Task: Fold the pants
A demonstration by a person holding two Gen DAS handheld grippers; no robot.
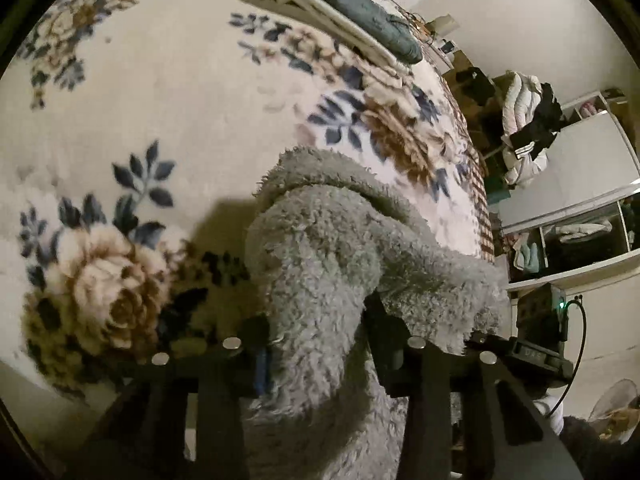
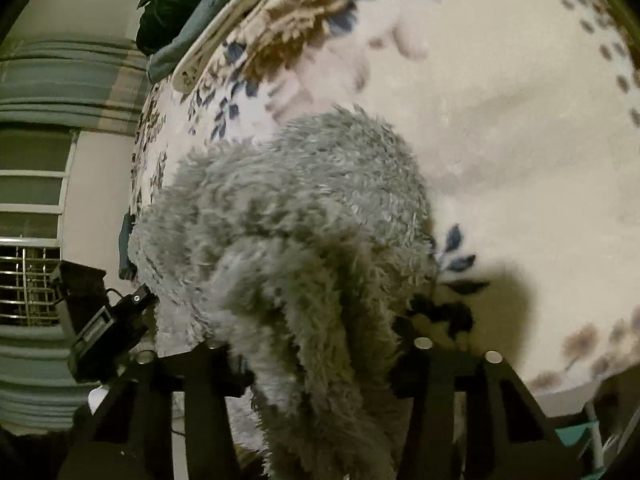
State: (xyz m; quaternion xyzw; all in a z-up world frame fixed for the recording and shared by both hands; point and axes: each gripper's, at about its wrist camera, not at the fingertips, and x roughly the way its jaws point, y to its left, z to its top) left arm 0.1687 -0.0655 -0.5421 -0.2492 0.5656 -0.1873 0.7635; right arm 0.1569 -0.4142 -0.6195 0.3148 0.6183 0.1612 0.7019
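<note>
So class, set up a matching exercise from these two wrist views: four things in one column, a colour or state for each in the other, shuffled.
Things:
1. pants
2. blanket
3. left tongs
4. cabinet

Descriptions:
A. white, at the room's edge
B. cream with blue and brown flowers
C. grey and fluffy
D. shut on fluffy fabric

Pairs: 1-C, 2-B, 3-D, 4-A

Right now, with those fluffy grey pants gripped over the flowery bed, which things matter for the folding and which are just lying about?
Part of the job:
pants
left gripper
right gripper
floral blanket, the folding surface

Just lying about:
pillow
teal blanket
clothes heap
wardrobe
window
</note>
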